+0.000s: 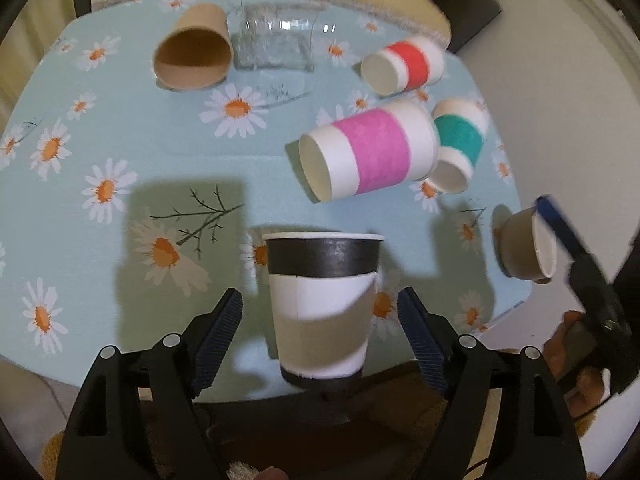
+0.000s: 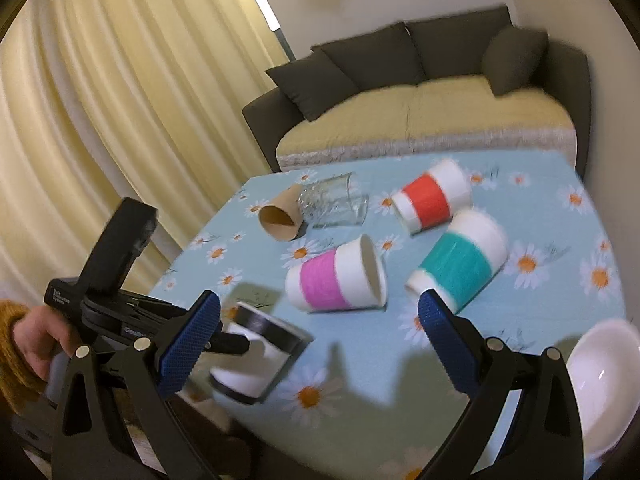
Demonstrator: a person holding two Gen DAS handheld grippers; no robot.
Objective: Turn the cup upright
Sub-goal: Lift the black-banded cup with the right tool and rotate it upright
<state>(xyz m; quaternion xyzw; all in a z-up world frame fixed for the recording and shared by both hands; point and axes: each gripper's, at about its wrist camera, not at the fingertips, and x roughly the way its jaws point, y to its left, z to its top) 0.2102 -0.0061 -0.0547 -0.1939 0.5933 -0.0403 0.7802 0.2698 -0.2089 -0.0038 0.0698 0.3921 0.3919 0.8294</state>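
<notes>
A black-and-white paper cup with a brown sleeve (image 1: pixel 322 304) stands upright at the near table edge between the open fingers of my left gripper (image 1: pixel 320 332), which do not touch it. It also shows in the right wrist view (image 2: pixel 260 356), blurred. My right gripper (image 2: pixel 320 344) is open and empty above the table; one of its blue fingers (image 1: pixel 556 220) shows in the left wrist view beside a small brown cup (image 1: pixel 526 246) lying on its side. That cup's white inside (image 2: pixel 600 380) shows at the right edge of the right wrist view.
On the daisy tablecloth (image 1: pixel 80 220) lie a pink-banded cup (image 1: pixel 368 152), a teal-banded cup (image 1: pixel 460 140), a red-banded cup (image 1: pixel 404 64), a brown cup (image 1: pixel 196 52) and a glass (image 1: pixel 276 40), all on their sides. A sofa (image 2: pixel 420 100) stands behind the table.
</notes>
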